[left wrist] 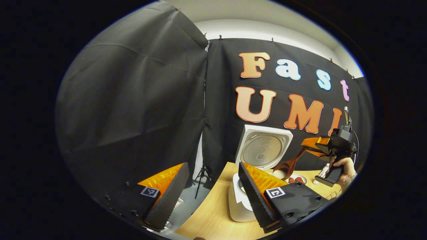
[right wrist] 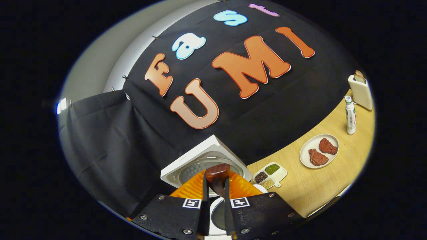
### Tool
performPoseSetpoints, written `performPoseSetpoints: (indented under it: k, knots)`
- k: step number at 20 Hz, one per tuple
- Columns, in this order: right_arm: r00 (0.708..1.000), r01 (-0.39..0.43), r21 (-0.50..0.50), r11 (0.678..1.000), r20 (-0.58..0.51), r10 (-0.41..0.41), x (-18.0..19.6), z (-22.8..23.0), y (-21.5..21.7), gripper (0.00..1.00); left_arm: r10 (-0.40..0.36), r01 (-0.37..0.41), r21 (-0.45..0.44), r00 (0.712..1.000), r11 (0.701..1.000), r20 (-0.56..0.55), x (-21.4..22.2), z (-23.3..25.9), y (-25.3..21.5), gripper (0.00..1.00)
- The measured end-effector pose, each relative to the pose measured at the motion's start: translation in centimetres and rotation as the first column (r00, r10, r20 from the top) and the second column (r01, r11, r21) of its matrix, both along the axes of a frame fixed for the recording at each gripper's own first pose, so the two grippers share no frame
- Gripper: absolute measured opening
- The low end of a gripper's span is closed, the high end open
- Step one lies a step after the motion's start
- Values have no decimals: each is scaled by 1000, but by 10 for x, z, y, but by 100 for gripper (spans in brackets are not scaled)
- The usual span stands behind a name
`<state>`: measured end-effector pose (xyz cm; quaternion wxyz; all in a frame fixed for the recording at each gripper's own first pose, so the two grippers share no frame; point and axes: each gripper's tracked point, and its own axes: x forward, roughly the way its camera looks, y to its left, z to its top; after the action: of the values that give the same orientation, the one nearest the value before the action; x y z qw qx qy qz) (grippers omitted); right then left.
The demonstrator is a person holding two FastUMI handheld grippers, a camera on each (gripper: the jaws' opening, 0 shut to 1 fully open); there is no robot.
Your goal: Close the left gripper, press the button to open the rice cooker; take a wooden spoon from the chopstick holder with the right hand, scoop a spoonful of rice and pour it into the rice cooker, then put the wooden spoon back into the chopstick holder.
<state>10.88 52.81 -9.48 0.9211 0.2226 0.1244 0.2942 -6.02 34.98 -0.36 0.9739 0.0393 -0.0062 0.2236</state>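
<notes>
Right gripper (right wrist: 216,193) clamped on brown wooden spoon (left wrist: 289,165), rice-laden bowl above open white rice cooker (left wrist: 241,200). Left gripper (left wrist: 210,190) spread wide, idle. Tilt slowly over pot centre; avoid raised lid (left wrist: 263,149).

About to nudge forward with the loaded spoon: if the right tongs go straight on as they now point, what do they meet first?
Probably the rice cooker's raised lid, just ahead of the wooden spoon held in the right tongs. The gap to it is hard to judge.
</notes>
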Motion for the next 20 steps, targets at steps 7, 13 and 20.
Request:
performPoseSetpoints:
  k: [7, 13, 20]
  knots:
    - [996, -37, -102, 994, 81, 46, -8, 5, 13, 17, -1, 1, 9, 1000, 1000, 0, -3, 0, -2, 100]
    - [977, -48, -245, 968, 189, 96, -19, 6, 22, 17, 1, -1, 7, 1000, 1000, -5, -4, -5, 0, 100]
    - [945, -56, -388, 920, 276, 174, -34, -3, 40, 17, 3, -3, 10, 1000, 1000, -12, -6, -7, 0, 100]
